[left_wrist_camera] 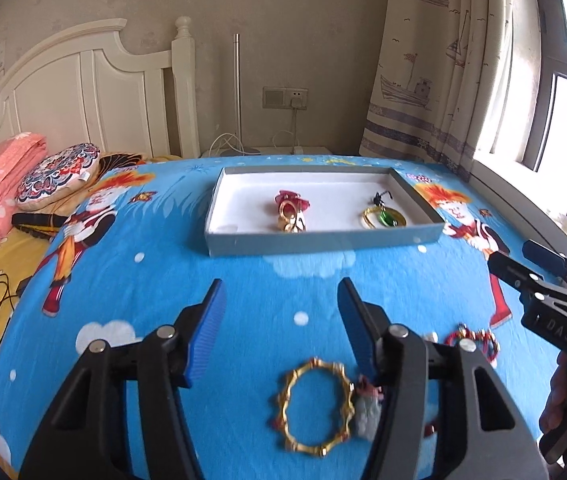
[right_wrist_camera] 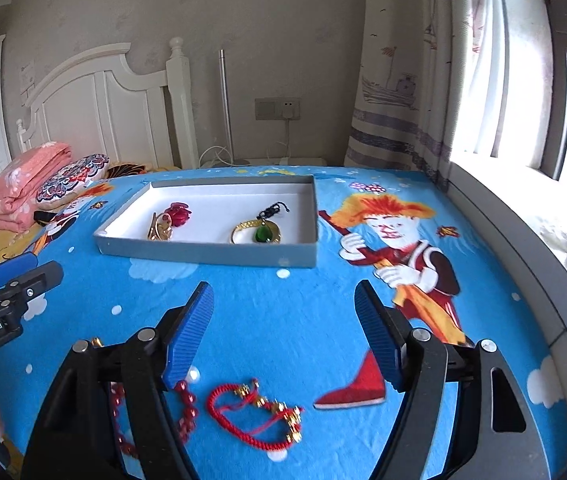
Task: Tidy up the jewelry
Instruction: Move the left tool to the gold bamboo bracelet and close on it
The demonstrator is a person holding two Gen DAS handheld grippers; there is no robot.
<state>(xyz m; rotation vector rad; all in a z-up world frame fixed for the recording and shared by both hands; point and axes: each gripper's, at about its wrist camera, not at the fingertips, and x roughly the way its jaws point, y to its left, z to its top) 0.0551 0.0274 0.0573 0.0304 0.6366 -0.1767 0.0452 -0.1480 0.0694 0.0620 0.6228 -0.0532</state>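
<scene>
The gold bangle [left_wrist_camera: 315, 406] lies flat on the bed's blue sheet [left_wrist_camera: 243, 300], low and a little right of centre under the left hand-held gripper [left_wrist_camera: 281, 294], nearer its right finger, with a small pale charm [left_wrist_camera: 367, 412] touching its right edge. That gripper stands partly open, holding nothing. The red cord bracelet [right_wrist_camera: 257, 412] lies below the right hand-held gripper [right_wrist_camera: 283, 300], jaws wide and empty, red beads [right_wrist_camera: 185, 404] beside it. Each piece sits nearest its own hand; the tray [left_wrist_camera: 323, 240] waits beyond both.
</scene>
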